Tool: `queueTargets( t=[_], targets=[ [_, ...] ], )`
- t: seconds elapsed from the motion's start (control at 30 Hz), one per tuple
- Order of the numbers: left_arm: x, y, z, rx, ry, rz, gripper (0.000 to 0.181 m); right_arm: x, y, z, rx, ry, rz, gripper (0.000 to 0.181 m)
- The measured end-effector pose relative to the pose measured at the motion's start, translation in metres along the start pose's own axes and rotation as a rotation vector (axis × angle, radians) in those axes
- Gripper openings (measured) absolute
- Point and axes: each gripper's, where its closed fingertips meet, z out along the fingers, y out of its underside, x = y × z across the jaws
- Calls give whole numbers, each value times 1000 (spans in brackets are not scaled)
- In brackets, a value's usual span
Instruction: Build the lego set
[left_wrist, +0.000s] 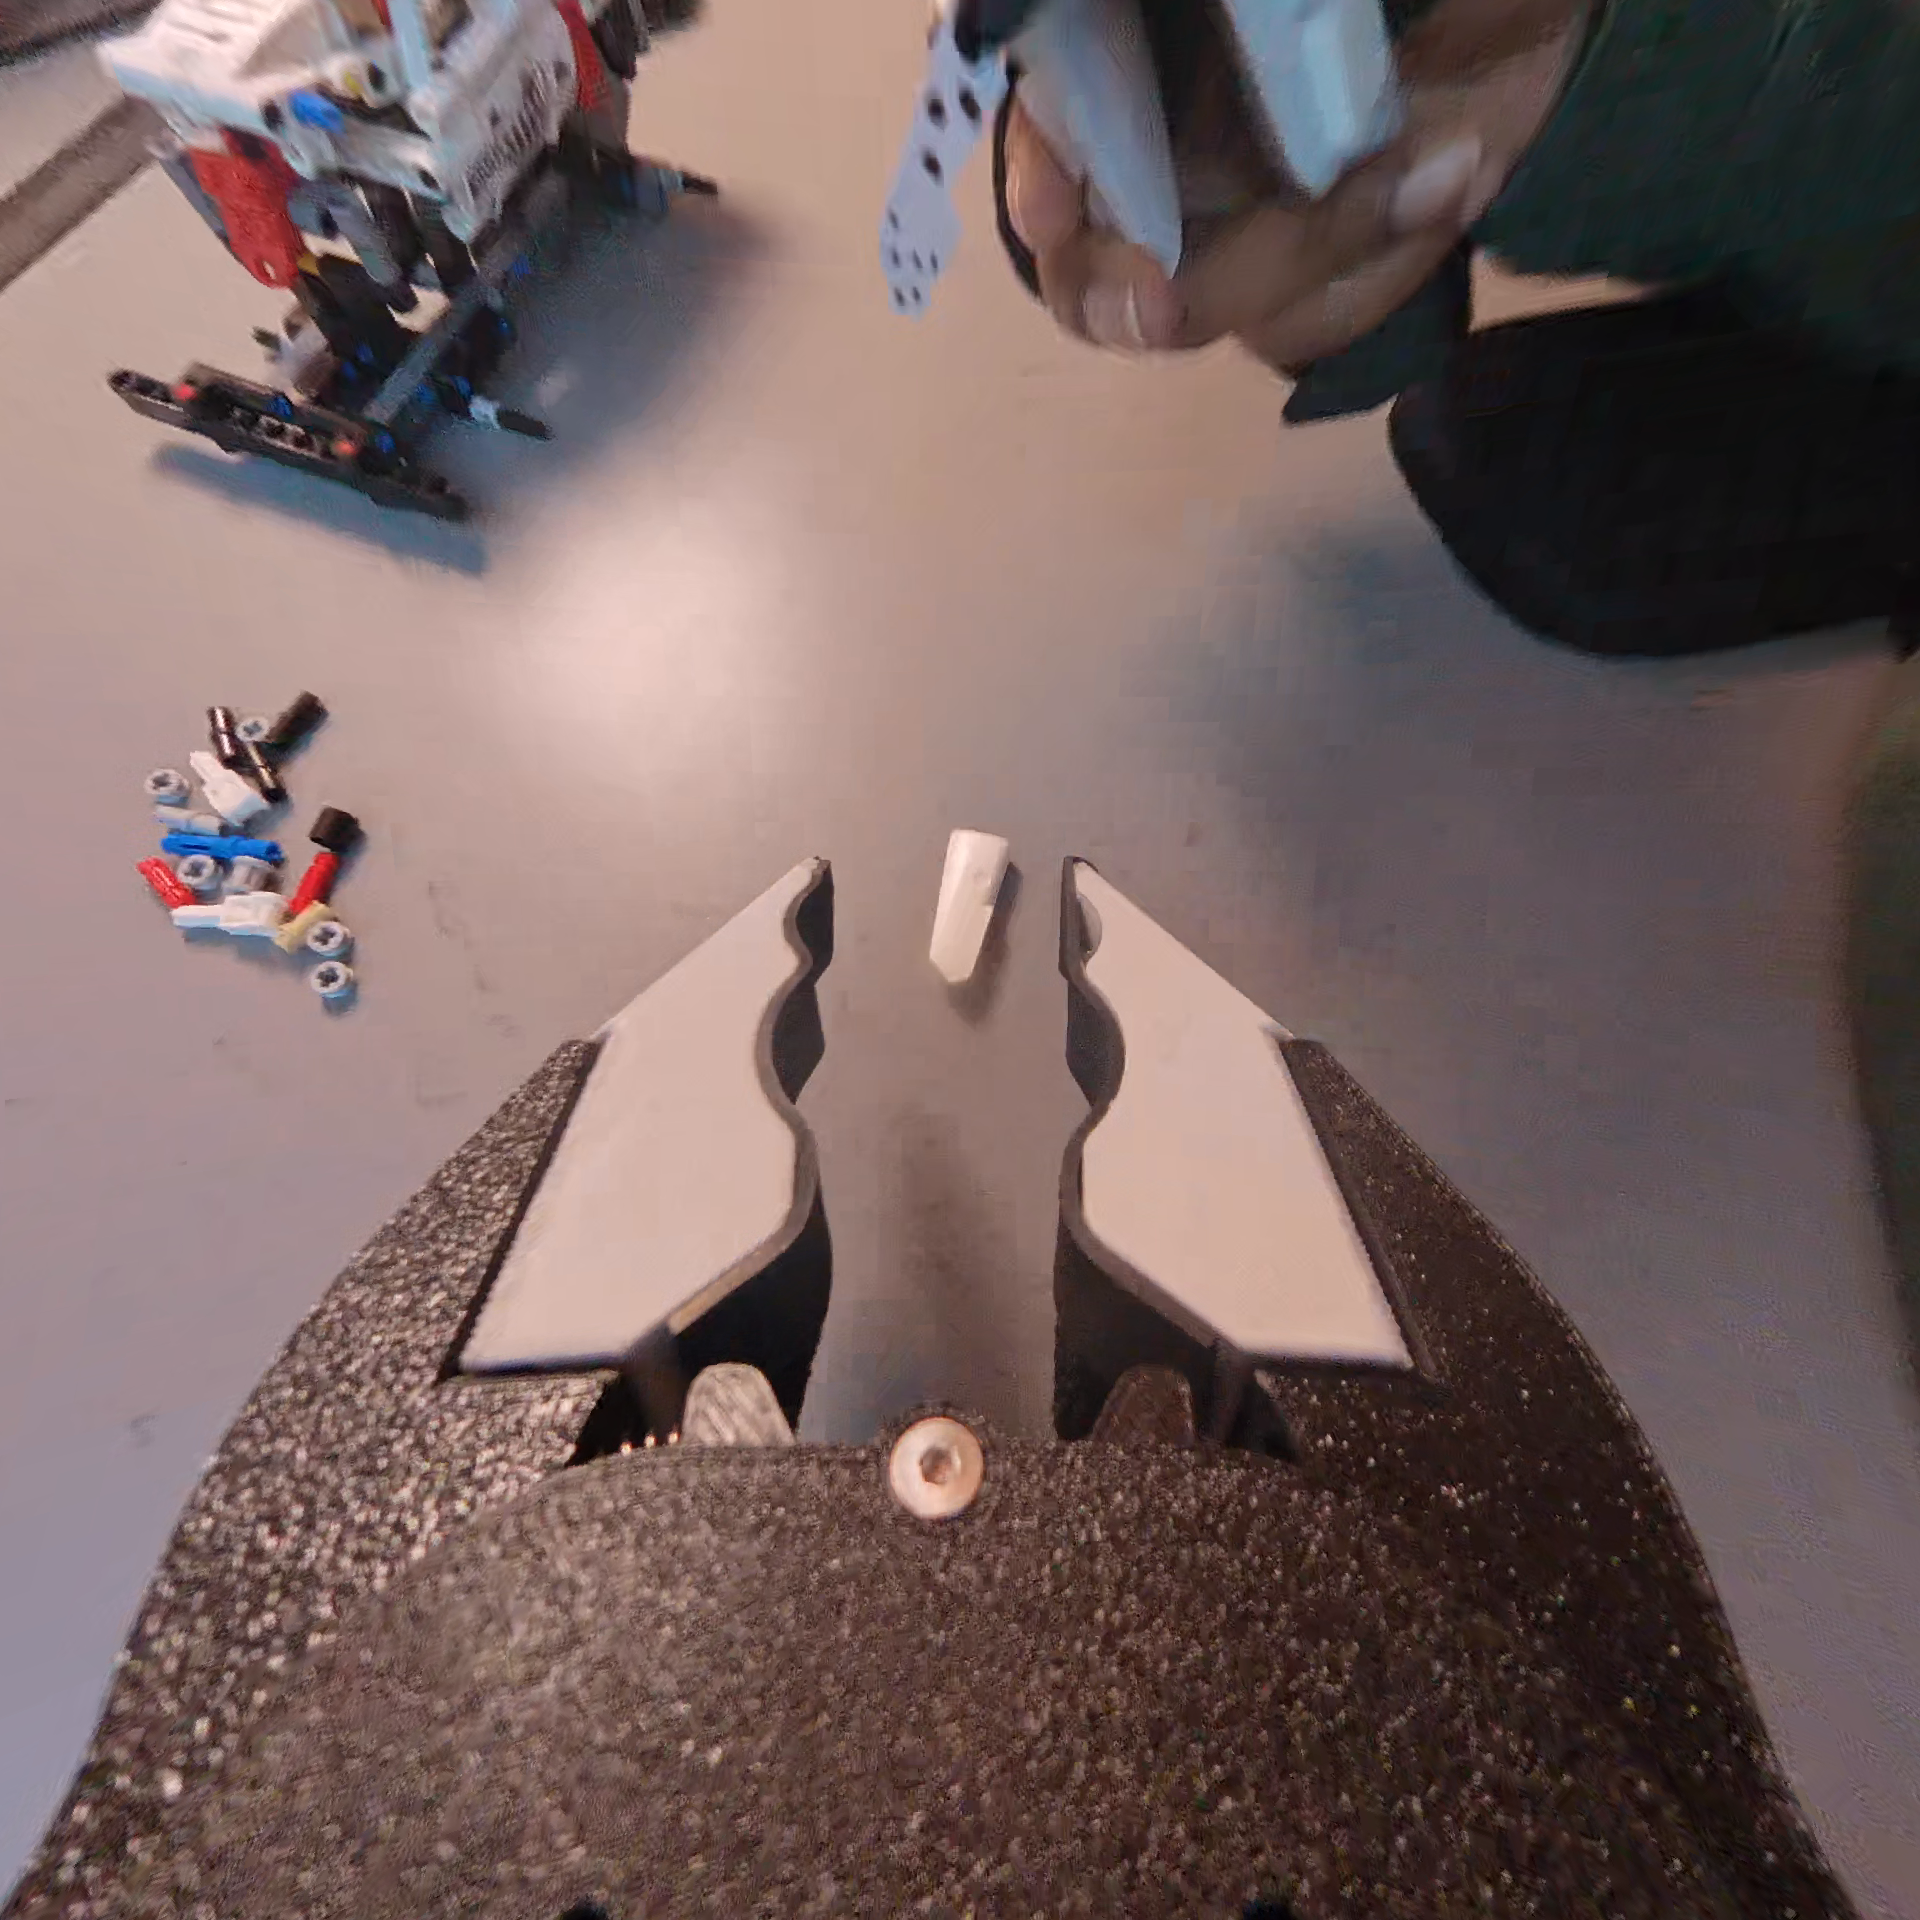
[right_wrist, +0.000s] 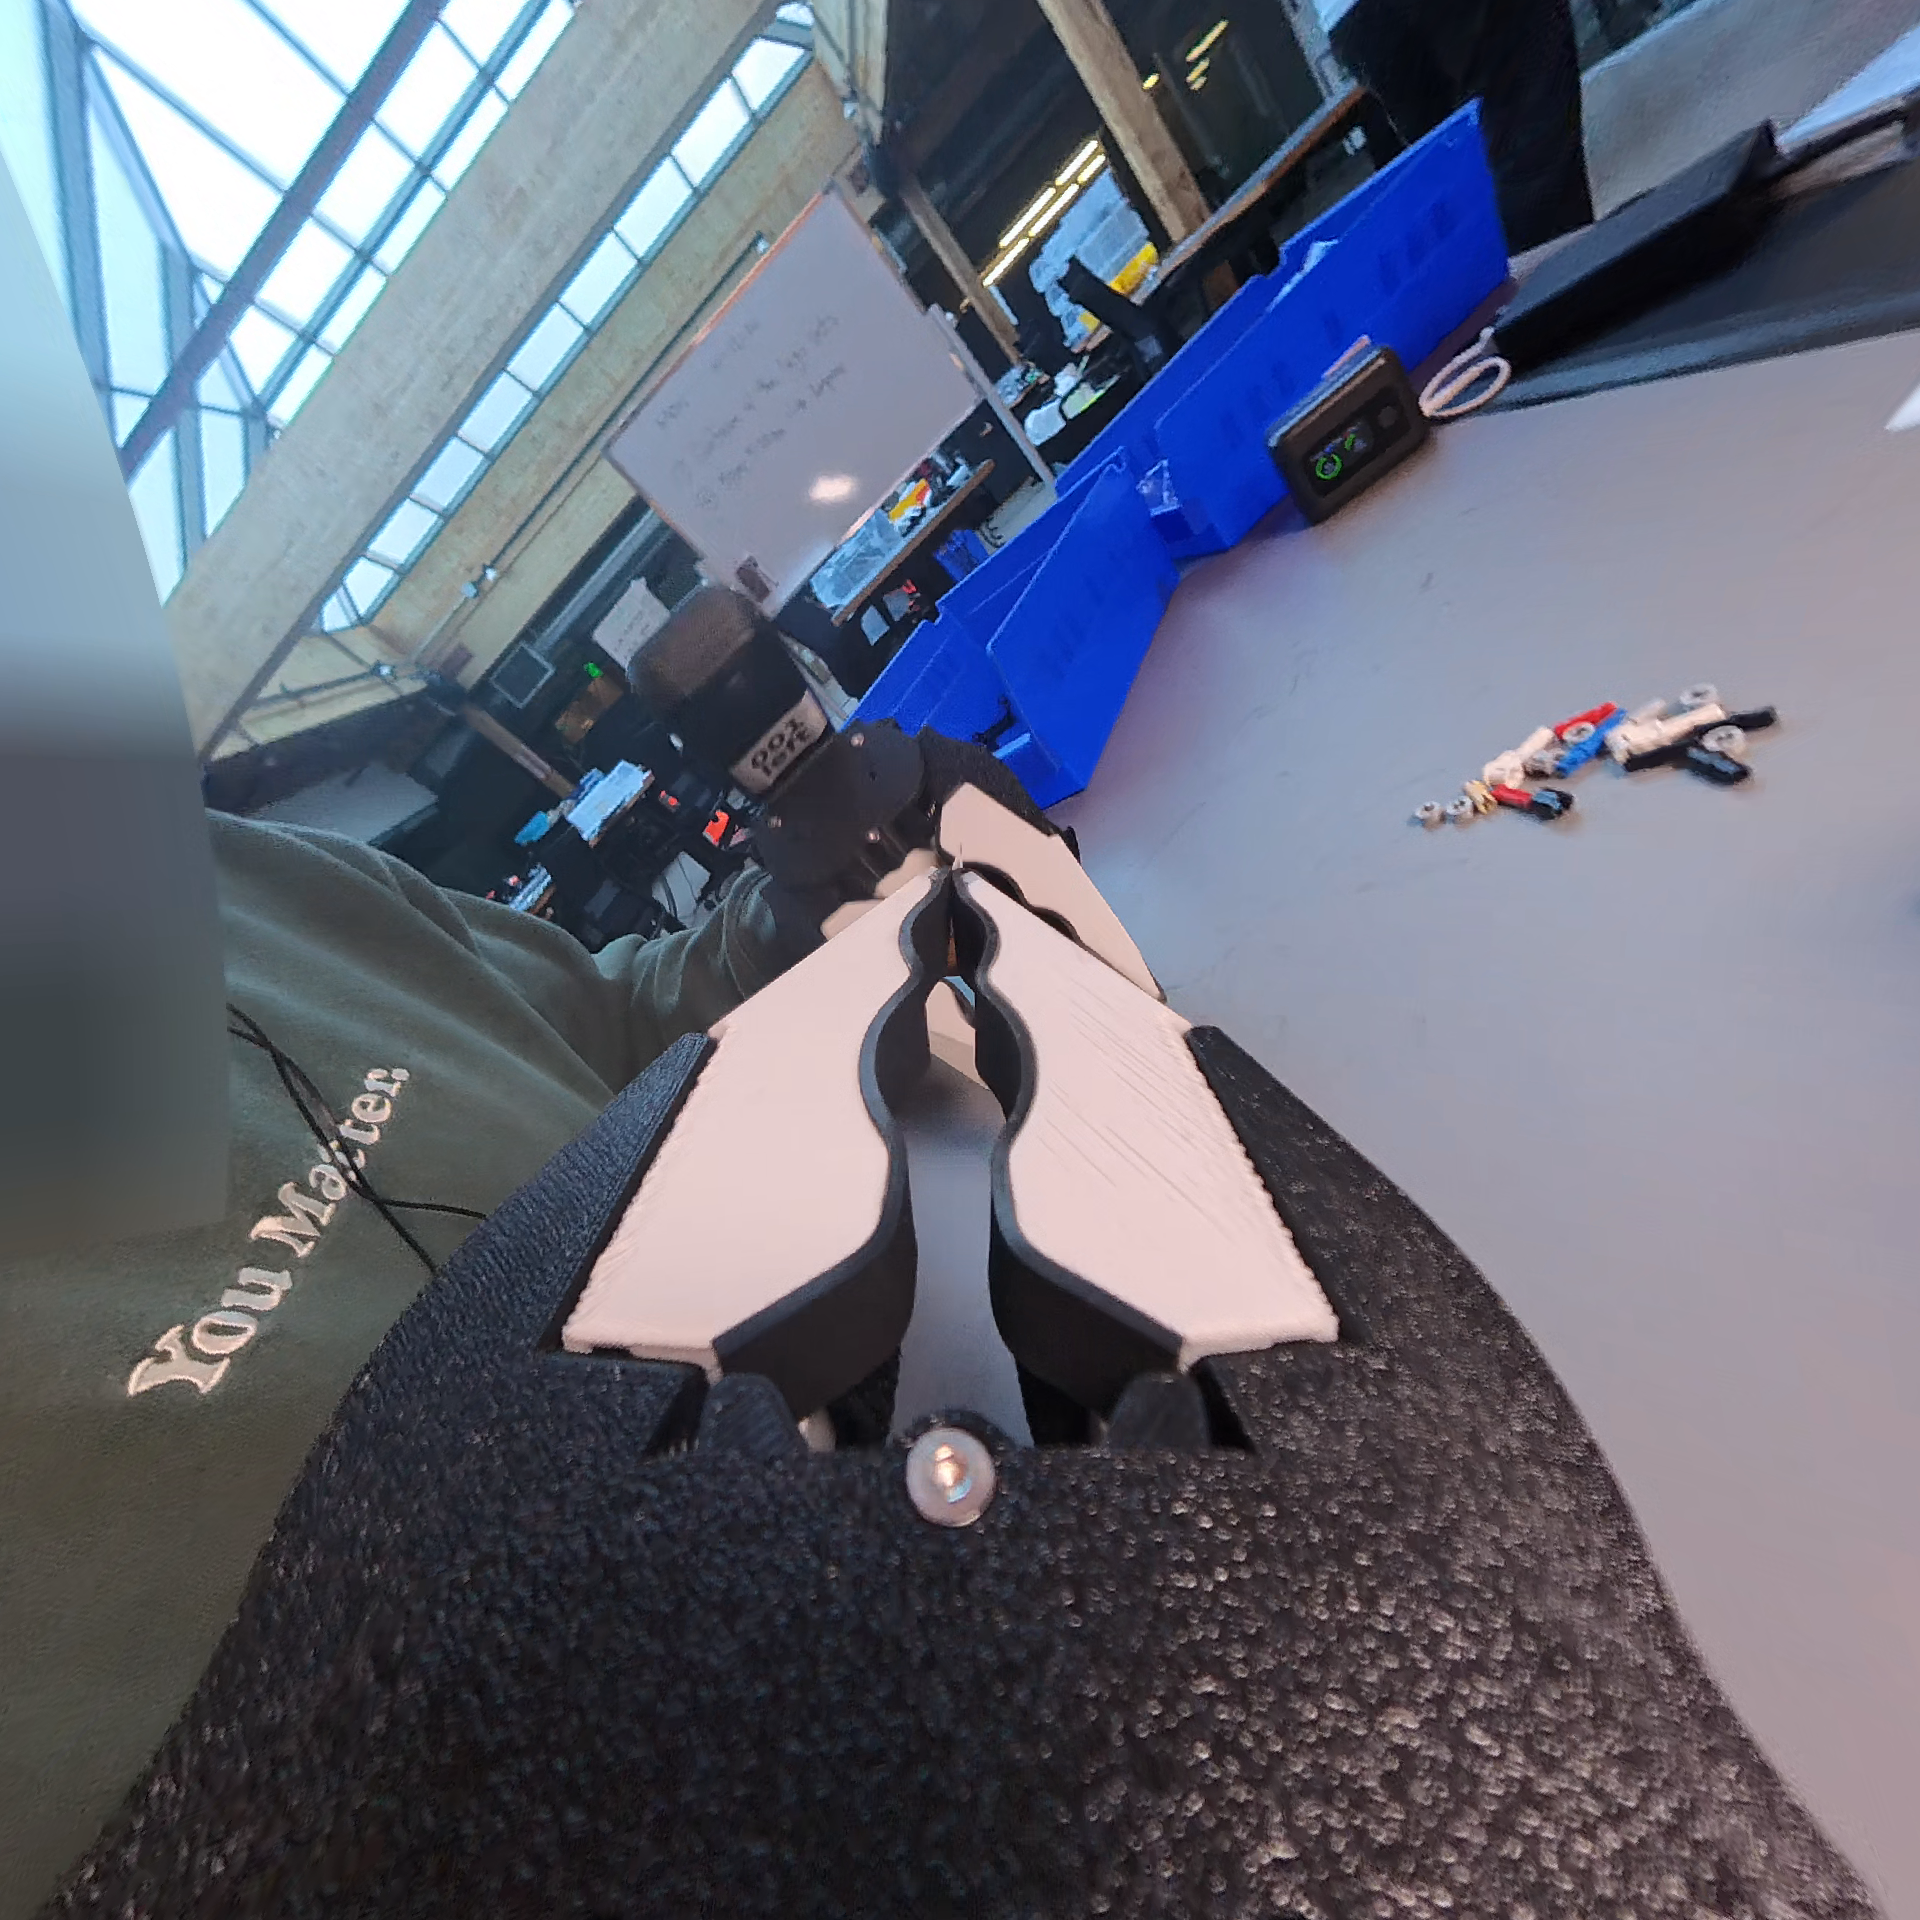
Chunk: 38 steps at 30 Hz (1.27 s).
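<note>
Stretching across both views is the grey counter (left_wrist: 935, 623), and along its far side in the right wrist view runs a row of blue bins (right_wrist: 1226, 488) with a small black device (right_wrist: 1348, 449) showing a lit screen in front of them. At the far left of the left wrist view stands the part-built lego model (left_wrist: 364, 208) — white, red and black, with a black beam jutting out at its foot. The left gripper (left_wrist: 945, 904) hovers low over the counter with its jaws spread, and a small white piece (left_wrist: 968, 902) lies on the surface between the tips, touching neither. The right gripper (right_wrist: 954, 883) has its jaws pressed together at the tips; in the left wrist view it appears blurred at the top, apparently pinching a white perforated beam (left_wrist: 935, 187) — its own camera barely shows the piece. A loose cluster of small pins and connectors (left_wrist: 249, 842), black, blue, red and grey, sits well left of the left gripper.
</note>
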Motion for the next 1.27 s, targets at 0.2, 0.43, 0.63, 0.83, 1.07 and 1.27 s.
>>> queueTargets(
  t=[0.2, 0.43, 0.63, 0.83, 1.07, 1.27],
  targets=[
    [1, 26, 18, -137, -11, 77, 31, 6, 15, -19, 3, 56, 93, 0],
    [6, 27, 22, -153, -5, 111, 11, 10, 31, -24, -30, 96, 182, 0],
    [29, 26, 24, -153, 27, 132, 11, 9, 58, -17, -90, 148, 313, 0],
    [43, 28, 22, -152, 47, 128, 11, 1, 92, -4, -81, 217, 517, 0],
    [51, 29, 17, -142, 106, 107, 19, 8, 108, 4, -51, 299, 590, 0],
    [48, 28, 14, -126, 114, 70, 14, 15, 113, 9, -91, 335, 585, 0]
  ],
)
